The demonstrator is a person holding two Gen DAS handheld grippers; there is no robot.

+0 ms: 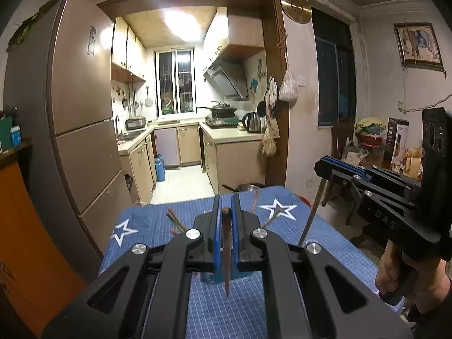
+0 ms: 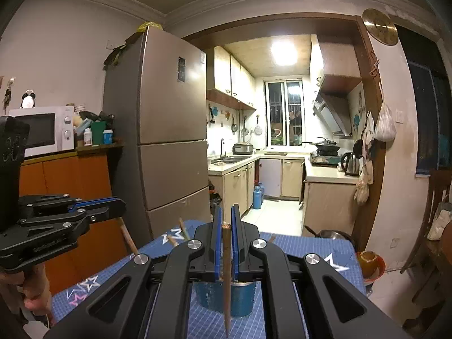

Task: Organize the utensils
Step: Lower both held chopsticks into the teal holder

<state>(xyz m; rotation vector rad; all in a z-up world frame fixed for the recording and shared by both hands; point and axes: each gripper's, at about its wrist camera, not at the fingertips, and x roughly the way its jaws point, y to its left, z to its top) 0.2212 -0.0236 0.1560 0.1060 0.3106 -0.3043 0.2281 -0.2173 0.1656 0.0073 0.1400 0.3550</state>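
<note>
Tall brown metal fridge [image 2: 172,124] stands left of fingers. White box microwave [image 2: 42,131] sits on orange wood cabinet [image 2: 70,180], further left. Small kitchen straight ahead: beige wood cupboards [image 1: 192,144], barred window [image 1: 176,82], bright ceiling light [image 2: 284,49], pale tiled floor [image 1: 180,182]. Round gold wall clock [image 1: 296,7] up right. Framed picture [image 1: 418,45] far right.

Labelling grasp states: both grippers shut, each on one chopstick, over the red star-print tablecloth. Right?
Not quite: the tablecloth is blue, as the left wrist view shows. The left gripper and right gripper are each shut on one chopstick.
</note>
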